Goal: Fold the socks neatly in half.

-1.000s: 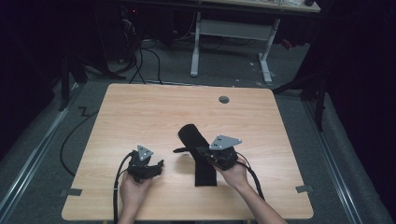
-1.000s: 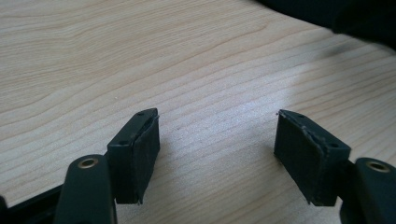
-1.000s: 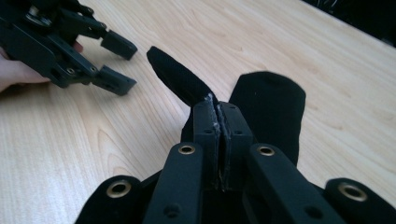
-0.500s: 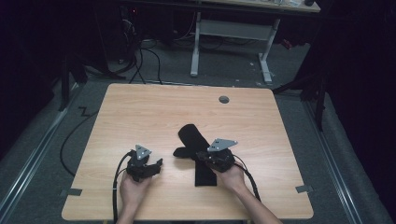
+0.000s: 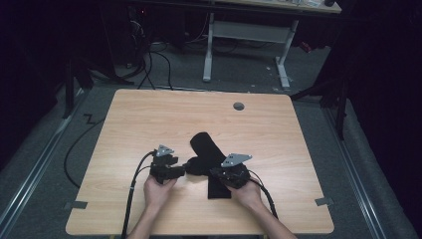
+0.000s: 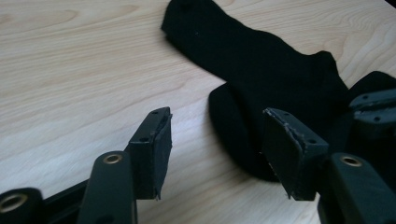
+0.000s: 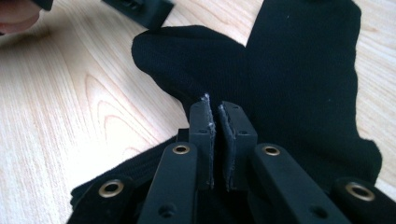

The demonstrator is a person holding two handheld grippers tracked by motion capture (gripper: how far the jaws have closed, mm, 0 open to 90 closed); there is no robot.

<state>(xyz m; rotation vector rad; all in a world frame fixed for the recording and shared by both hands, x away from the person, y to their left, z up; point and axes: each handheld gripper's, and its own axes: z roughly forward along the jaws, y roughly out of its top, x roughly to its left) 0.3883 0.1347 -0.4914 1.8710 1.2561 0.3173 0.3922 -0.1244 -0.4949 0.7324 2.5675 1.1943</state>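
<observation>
Black socks point(image 5: 205, 146) lie crossed on the wooden table point(image 5: 149, 119), one running away from me, the other point(image 5: 219, 188) towards the front edge. My left gripper point(image 5: 182, 171) stands open just left of them; in the left gripper view point(image 6: 215, 140) a rounded sock end point(image 6: 233, 126) lies between and beyond the jaws. My right gripper point(image 5: 214, 172) rests on the socks from the right. In the right gripper view point(image 7: 215, 106) its jaws are shut to a thin slit over the black fabric point(image 7: 299, 70), with nothing seen between them.
A round grommet hole point(image 5: 239, 106) sits near the table's far edge. Behind the table stand a white desk frame point(image 5: 244, 35) and floor cables point(image 5: 149, 59). Tape marks point(image 5: 75, 204) are at the front corners. Bare wood stretches left and far of the socks.
The left gripper has slid right up to the socks. The right gripper has moved a little left and lower over them.
</observation>
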